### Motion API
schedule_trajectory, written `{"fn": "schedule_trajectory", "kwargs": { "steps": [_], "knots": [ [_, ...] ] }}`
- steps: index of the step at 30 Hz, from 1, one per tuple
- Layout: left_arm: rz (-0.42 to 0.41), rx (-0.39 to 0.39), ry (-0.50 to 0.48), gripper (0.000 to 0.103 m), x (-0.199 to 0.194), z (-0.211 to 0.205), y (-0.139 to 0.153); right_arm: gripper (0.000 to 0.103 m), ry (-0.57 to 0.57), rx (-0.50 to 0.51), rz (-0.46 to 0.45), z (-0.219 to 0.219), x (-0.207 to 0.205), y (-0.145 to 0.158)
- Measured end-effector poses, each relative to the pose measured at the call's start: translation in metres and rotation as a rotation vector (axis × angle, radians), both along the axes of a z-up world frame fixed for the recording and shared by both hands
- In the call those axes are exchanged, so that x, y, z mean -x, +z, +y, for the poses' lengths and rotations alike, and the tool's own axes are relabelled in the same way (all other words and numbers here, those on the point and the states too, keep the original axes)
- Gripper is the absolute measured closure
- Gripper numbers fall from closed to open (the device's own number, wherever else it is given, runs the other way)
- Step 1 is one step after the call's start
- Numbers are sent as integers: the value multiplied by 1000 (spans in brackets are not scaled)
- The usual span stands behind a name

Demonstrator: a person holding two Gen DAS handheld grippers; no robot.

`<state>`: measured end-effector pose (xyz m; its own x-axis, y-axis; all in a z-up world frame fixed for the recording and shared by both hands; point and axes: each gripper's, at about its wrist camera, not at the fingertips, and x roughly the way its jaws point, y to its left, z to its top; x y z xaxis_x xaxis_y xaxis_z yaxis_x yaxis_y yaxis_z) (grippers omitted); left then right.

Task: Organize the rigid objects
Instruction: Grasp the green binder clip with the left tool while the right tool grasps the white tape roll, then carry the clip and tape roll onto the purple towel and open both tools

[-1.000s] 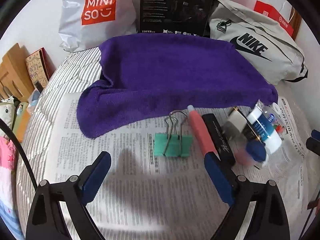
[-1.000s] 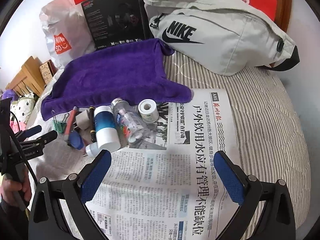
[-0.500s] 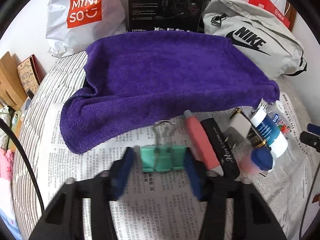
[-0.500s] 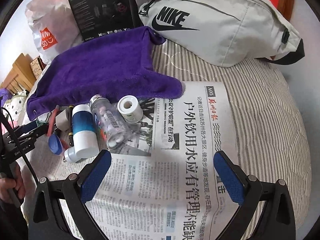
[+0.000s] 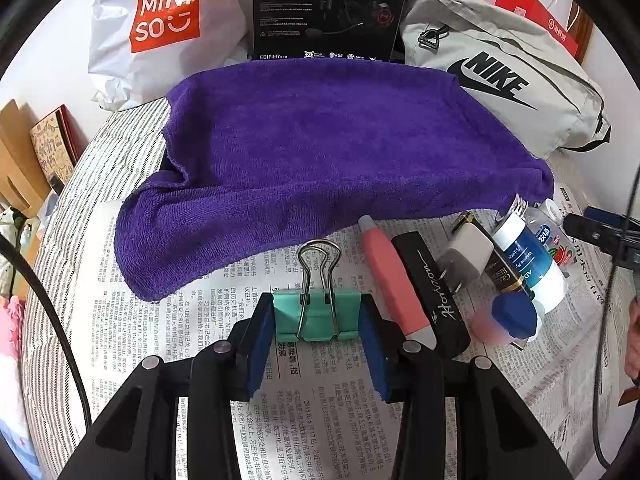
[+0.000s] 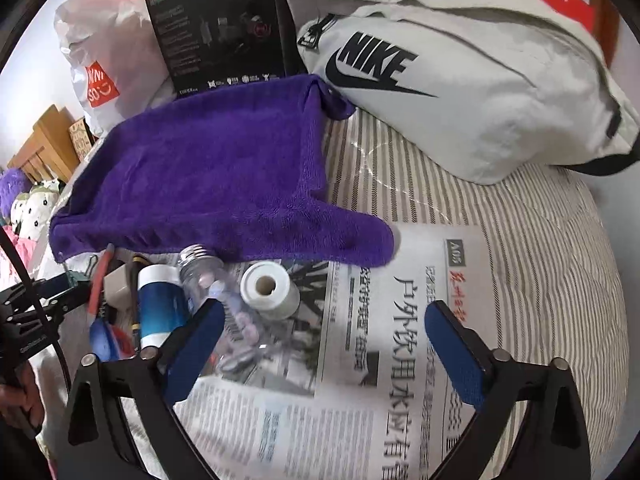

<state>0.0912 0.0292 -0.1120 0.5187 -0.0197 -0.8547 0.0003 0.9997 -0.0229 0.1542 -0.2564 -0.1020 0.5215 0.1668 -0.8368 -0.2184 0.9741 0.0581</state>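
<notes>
Green binder clip (image 5: 317,315): pinched between left gripper (image 5: 316,338) pads, on newspaper (image 5: 344,420) just below purple towel (image 5: 320,152) edge. Right gripper (image 6: 320,344): spread wide, empty, above newspaper beside clear bottle (image 6: 224,300).

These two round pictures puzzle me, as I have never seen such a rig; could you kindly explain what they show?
No robot here: a person holds a two-finger tool in each hand, and a fisheye camera on each looks along its blue fingers. In the left view, the left gripper is shut on a green binder clip lying on newspaper. Beside it lie a pink pen, a black case and a blue-and-white tube. In the right view, the right gripper is open, holding nothing, near a clear bottle and a white tape roll. Behind lies a purple towel.
</notes>
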Motion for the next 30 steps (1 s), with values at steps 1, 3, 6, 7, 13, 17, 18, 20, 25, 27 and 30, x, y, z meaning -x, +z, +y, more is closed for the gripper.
{"fn": "schedule_trajectory", "kwargs": {
  "steps": [1, 3, 6, 7, 13, 17, 18, 20, 25, 27, 30],
  "knots": [
    [0, -1, 1, 63, 0, 0, 0, 16, 6, 2, 4, 1, -2, -2],
    [1, -1, -1, 63, -1, 0, 0, 21, 24, 0, 17, 5, -8, -7],
    [3, 2, 0, 63, -1, 0, 0, 24, 38, 2, 18, 11, -11, -13],
    [3, 2, 0, 63, -1, 0, -1, 29, 44, 5, 17, 13, -12, -14],
    [-4, -3, -2, 63, -1, -1, -2, 52, 89, 23, 12, 24, -13, -22],
    [-11, 2, 2, 63, 0, -1, -2, 73, 94, 3, 25, 20, -12, -20],
    [-10, 8, 4, 64, 0, 0, -2, 73, 90, -4, 28, 18, -12, -19],
    [-8, 23, 11, 64, 0, 2, 0, 73, 82, -10, 23, 13, -11, -15],
    [-15, 60, 33, 64, 5, 14, 9, 73, 74, -8, 20, 3, -7, -3],
    [-24, 71, 43, 63, 7, 19, 15, 73, 73, -13, 13, 0, -6, 3],
    [-49, 62, 46, 64, 11, 21, 26, 73, 77, -62, 7, -4, -6, 11]
  ]
}}
